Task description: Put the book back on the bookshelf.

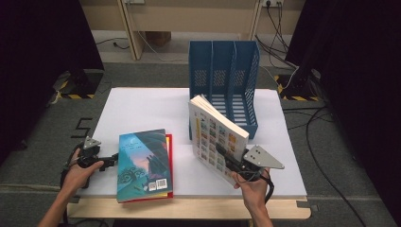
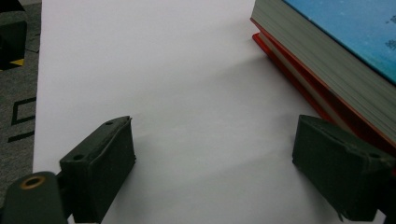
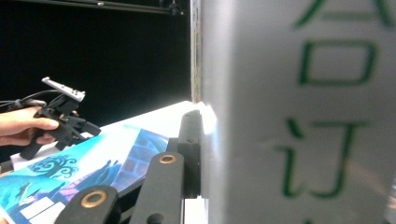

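Note:
A thick book with a grid of small colour pictures on its cover [image 1: 213, 130] stands tilted on the white table [image 1: 142, 109], just in front of the blue three-slot file holder [image 1: 223, 71]. My right gripper [image 1: 222, 152] is shut on its lower front part; in the right gripper view one black finger [image 3: 190, 140] presses against the book's white cover [image 3: 299, 116], and the other finger is hidden behind it. My left gripper [image 1: 112, 160] rests at the table's left edge, open with nothing between its fingers [image 2: 100, 163], right beside a blue-covered book [image 1: 142, 161] lying on a red book [image 1: 169, 161].
The stacked blue book [image 2: 355, 32] and red book [image 2: 289, 70] lie close to the left gripper's right finger. Bare white tabletop stretches ahead of the left gripper. Cables and dark curtains surround the table on the floor.

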The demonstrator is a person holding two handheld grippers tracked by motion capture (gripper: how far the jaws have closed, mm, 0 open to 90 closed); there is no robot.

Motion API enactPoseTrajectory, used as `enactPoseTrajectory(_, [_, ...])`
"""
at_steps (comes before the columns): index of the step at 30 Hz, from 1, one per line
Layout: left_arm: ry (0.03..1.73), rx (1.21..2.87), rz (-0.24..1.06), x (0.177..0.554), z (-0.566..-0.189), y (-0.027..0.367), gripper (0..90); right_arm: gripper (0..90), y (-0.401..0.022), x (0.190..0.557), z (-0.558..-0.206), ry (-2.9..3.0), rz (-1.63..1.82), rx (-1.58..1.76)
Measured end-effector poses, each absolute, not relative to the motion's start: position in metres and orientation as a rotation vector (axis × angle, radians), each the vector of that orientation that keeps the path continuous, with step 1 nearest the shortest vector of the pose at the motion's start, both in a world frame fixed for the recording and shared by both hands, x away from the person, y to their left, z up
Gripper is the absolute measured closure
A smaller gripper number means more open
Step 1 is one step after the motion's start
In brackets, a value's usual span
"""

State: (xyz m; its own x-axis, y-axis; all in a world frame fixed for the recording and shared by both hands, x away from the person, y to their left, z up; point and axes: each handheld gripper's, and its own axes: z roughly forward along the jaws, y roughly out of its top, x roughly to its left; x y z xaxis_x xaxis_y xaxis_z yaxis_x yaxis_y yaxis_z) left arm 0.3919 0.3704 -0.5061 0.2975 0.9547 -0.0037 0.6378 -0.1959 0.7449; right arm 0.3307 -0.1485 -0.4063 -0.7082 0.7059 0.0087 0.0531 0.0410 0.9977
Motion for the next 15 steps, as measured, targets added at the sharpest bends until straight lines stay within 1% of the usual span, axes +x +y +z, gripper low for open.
enactPoseTrajectory(8, [1.417, 1.918, 0.633, 0.392, -0.506, 0.37, 11.9, 74.1, -0.161, 0.323, -0.389, 1.771, 1.721, 0.771])
enactPoseTrajectory(15, [1.416, 1.921, 0.638, 0.391, -0.506, 0.37, 11.9, 74.1, -0.166, 0.319, -0.365, 1.723, 1.718, 0.751])
